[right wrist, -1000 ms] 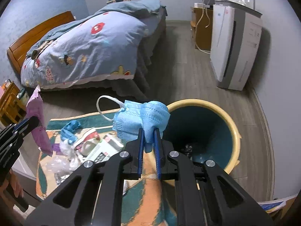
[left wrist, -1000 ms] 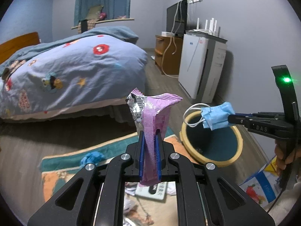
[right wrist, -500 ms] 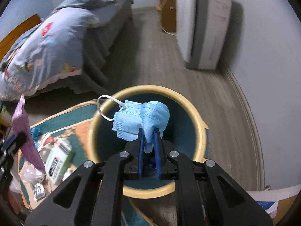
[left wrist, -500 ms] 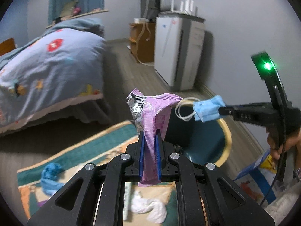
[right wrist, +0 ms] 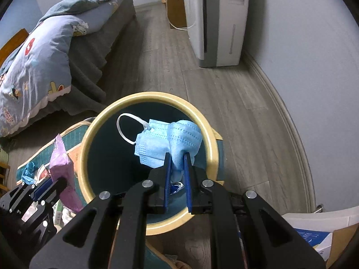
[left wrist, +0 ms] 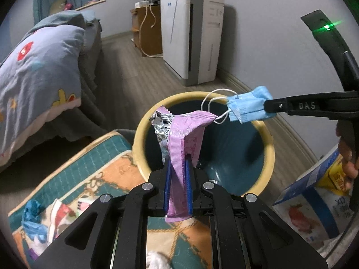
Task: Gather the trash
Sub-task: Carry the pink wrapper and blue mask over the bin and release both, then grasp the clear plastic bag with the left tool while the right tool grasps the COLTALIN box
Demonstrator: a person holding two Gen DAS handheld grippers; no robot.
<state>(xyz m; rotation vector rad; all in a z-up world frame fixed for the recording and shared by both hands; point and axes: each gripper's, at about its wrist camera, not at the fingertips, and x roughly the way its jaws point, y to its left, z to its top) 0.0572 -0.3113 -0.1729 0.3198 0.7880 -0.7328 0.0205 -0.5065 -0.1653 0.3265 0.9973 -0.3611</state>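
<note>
Though bin (right wrist: 94, 132) bottom mostly masked by gripper bodies, dark scraps barely readable there. Left gripper (left wrist: 177, 163) pinching purple wrapper (left wrist: 181, 139), held over bin's near rim. Right gripper (right wrist: 177, 157) clamped on blue face mask (right wrist: 166, 141), hanging above bin mouth. Left view alone shows milk carton (left wrist: 314, 204), cut off by edge, plus fingers (left wrist: 346, 154) on right handle. Right view alone shows more litter on rug (right wrist: 74, 132), partly hidden behind left gripper. Air purifier (right wrist: 219, 22) top cropped.

The wood floor (right wrist: 224, 94) carries the bin (right wrist: 213, 143), a rug (left wrist: 94, 170) littered with scraps beside it, the bed (right wrist: 94, 51), a white appliance (right wrist: 219, 22) and a box (left wrist: 314, 206) near the wall.
</note>
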